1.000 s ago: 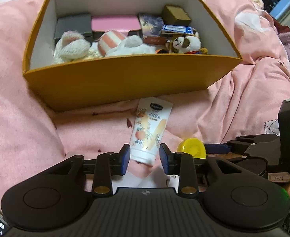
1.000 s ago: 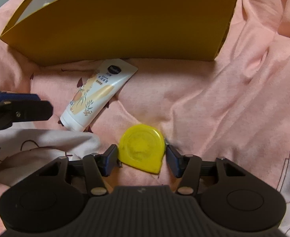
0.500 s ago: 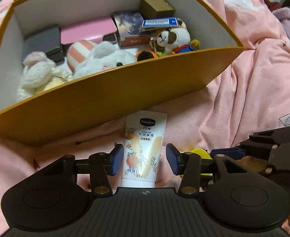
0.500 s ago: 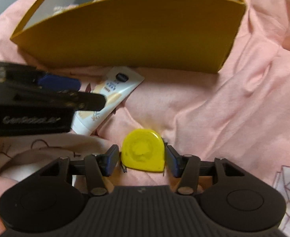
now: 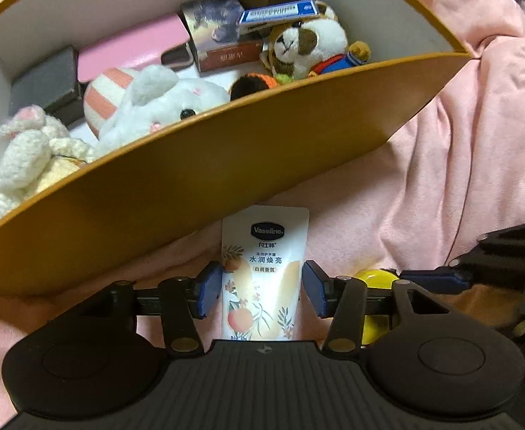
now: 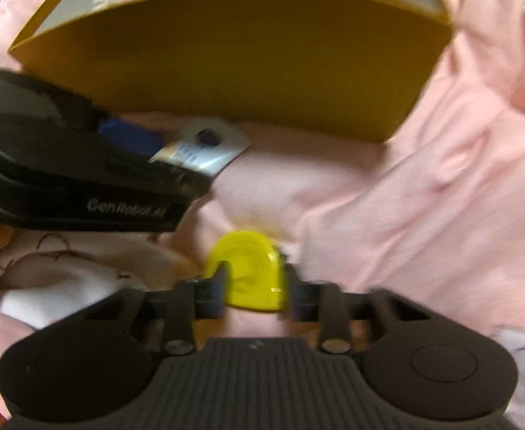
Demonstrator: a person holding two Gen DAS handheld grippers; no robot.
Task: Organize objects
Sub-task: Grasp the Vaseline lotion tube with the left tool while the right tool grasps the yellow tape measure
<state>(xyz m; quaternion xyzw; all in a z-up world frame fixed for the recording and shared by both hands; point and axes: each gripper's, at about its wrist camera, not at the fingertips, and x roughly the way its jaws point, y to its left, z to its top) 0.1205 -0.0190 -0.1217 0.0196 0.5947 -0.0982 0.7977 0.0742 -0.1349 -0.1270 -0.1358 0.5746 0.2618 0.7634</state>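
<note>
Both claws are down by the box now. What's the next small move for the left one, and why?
Probably close the left claw on the Vaseline tube. Its jaws have just been opening and now straddle the tube, which lies flat on the pink blanket with a gap to the right pad. The right claw, just closing, already pinches the yellow tape measure; both then go to the orange box.

Right view blurred — tube (image 6: 205, 150) half hidden behind left gripper (image 6: 126, 136).
</note>
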